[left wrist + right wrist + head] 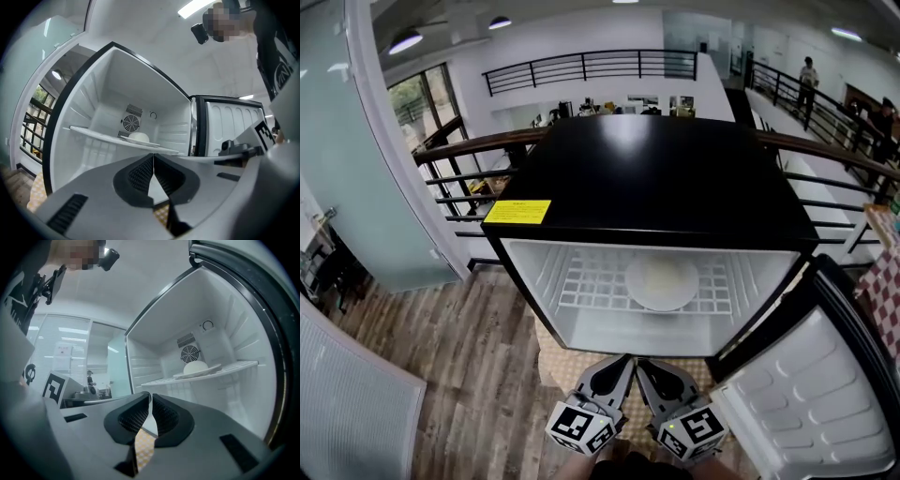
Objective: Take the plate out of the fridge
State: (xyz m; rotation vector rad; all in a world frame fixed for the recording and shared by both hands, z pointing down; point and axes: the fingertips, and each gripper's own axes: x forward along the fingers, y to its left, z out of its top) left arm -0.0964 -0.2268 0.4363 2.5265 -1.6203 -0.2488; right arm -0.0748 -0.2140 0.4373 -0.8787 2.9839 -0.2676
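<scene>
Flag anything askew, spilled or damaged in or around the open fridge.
Nothing stands out. The plate lies flat on the wire shelf inside the fridge, no spill shows, and the door hangs open. The left gripper and right gripper are shut and empty, short of the opening.

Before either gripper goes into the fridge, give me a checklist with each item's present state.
1. Fridge door swung clear: ok, it stands wide open on the right.
2. Plate located: ok, it sits on the wire shelf, towards the back.
3. Way to the plate: ok, no other item shows on the shelf.
4. Left gripper ready to take the rim: not ok, jaws together, nothing between them.
5. Right gripper ready: not ok, jaws together, nothing between them.
6. Pale mound on the plate secure against sliding: cannot tell.
</scene>
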